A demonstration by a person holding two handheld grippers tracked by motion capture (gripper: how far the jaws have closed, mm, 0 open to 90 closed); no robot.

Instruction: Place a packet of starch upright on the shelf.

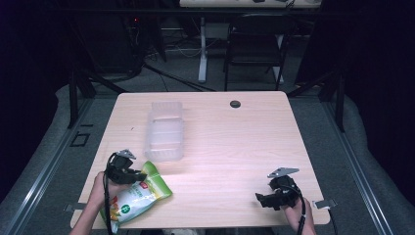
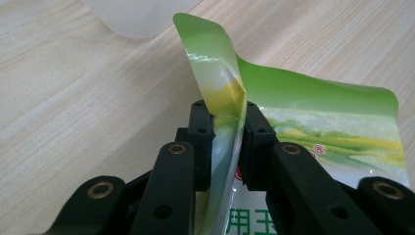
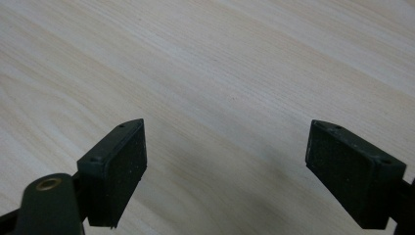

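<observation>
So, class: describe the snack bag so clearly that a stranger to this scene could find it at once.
Start at the pale wooden table and go to its near left corner, just in front of the clear plastic tub. There lies the snack bag, its top edge pinched in the left gripper. It is the table's one brightly coloured thing: green, white and yellow.

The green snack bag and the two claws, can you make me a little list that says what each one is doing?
green snack bag: near left of the table, top edge pinched
left claw: shut on the green snack bag
right claw: open, holding nothing, over bare wood near right
clear plastic box: just beyond the bag, looks empty
</observation>
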